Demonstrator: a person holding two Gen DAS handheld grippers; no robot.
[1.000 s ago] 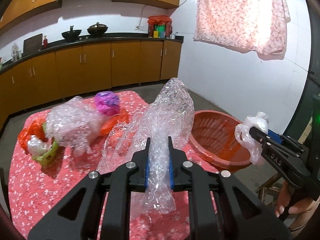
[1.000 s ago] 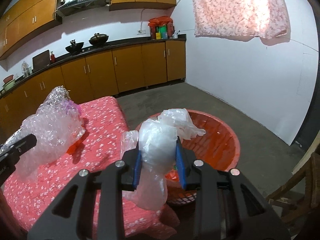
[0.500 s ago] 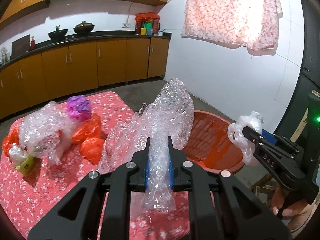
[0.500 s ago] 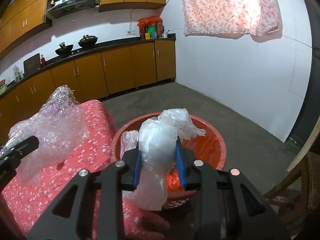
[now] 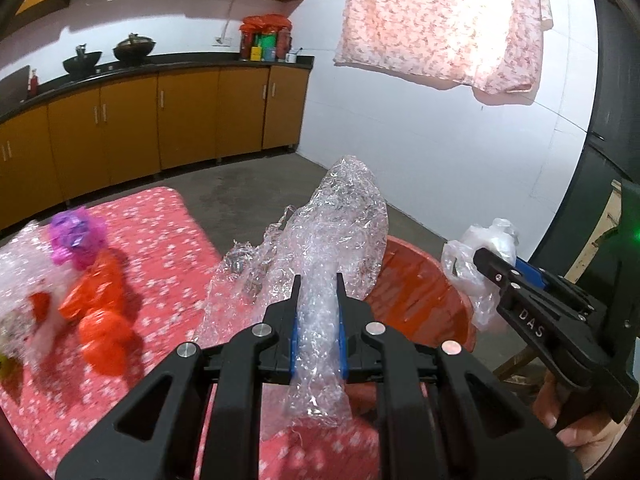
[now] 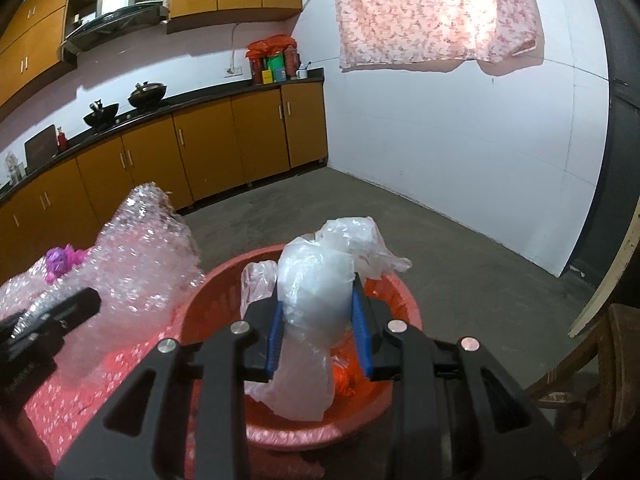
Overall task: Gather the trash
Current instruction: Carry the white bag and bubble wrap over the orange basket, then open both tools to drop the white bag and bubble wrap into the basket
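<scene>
Left gripper [image 5: 318,312] jaws are clamped on a long crumpled sheet of bubble wrap [image 5: 340,232], pinched near its lower end so the bulk stands up ahead at 12 o'clock and the tail hangs below the pads; it is carried above the edge of the red floral surface [image 5: 160,220], with the orange basin [image 5: 424,300] at 2 o'clock. Right gripper [image 6: 318,320] jaws are clamped on a balled white plastic bag [image 6: 320,288], squeezed across its middle, loose ends sticking out top and bottom. The bag is held directly over the basin [image 6: 208,300], judged ready for release into it. Both pieces are gripped mid-body, probably so the light film does not slip or trail. Bubble wrap looks clear, shiny, puffy; the bag looks milky, wrinkled, soft. More trash is left on the surface at 9 o'clock: an orange bag [image 5: 100,308], a purple wrapper [image 5: 76,236], more clear film [image 5: 20,256]. A hand [image 5: 576,420] is seen under the right gripper [image 5: 486,258] at 4 o'clock
</scene>
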